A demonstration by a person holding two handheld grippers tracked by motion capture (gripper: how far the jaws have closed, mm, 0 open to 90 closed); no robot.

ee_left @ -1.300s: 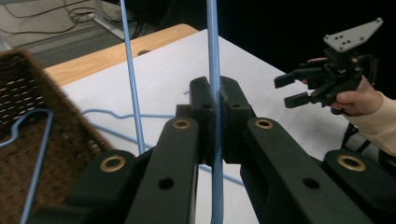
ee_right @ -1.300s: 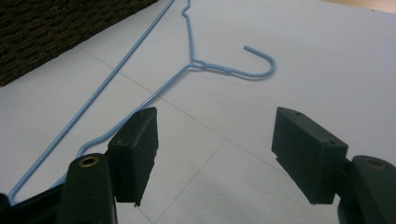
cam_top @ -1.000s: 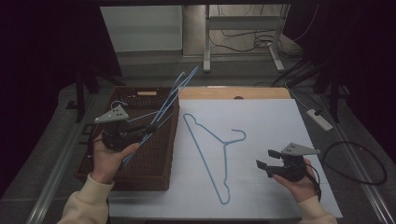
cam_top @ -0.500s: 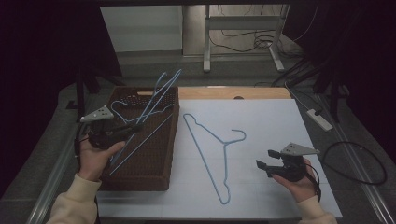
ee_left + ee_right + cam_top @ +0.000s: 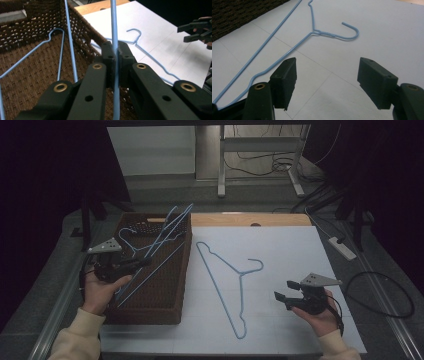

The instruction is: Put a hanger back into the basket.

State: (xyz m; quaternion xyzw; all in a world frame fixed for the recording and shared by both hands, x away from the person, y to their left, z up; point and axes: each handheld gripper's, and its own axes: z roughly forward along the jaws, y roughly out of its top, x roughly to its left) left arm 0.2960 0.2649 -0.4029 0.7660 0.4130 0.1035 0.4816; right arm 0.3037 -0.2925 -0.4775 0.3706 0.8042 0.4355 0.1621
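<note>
Progress is partial: one thin blue wire hanger (image 5: pixel 235 285) lies right of the brown woven basket (image 5: pixel 165 305); left gripper (image 5: pixel 114 53) clamps another wire hanger (image 5: pixel 114 25) over the basket, right gripper (image 5: pixel 327 82) stands apart, empty.

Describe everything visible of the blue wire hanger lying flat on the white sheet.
The light blue wire hanger is thin bent wire, apparently coated: a triangular body, a twisted neck and an open hook. It lies flat on the white paper sheet, long bar toward the dark brown woven basket, hook toward the table's right. Nothing grips it; the right claw hovers open beside it, apart from it.
</note>
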